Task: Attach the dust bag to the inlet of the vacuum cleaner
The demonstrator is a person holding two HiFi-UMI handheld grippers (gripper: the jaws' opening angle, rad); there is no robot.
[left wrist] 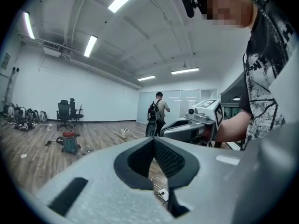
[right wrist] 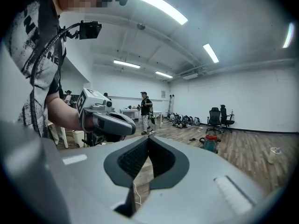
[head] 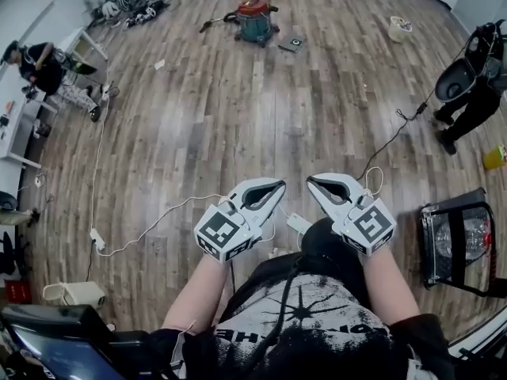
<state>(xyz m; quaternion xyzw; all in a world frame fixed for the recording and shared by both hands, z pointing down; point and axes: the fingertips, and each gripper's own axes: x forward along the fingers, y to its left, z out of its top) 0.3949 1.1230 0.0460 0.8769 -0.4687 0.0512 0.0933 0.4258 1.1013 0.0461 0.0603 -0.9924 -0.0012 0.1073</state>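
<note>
Far left in the head view we saw a person [head: 38,63] by a white table, and a white cable [head: 158,220] trailing over the wood floor [head: 238,125]. Left gripper [head: 279,185] was low centre, held out in front of the wearer, jaws fully together, nothing in them. Its own view showed the pads meeting at the tips with only floor behind the gap. The vacuum [head: 255,20], red lid over a teal drum, stood upright on the floor at top centre, well apart from both grippers. A flat dark item [head: 294,44] lay just right of it, too small to identify. We couldn't make out a dust bag with any certainty. A white power strip [head: 298,223] showed on the floor between the two grippers. Right gripper [head: 311,180] sat just beside the left one, tips angled toward each other but apart, jaws also closed and empty. Further right were a pale bucket [head: 400,28] near the top, a second person [head: 475,85] in black at the edge, and a black-framed chair [head: 459,240] lower right.
</note>
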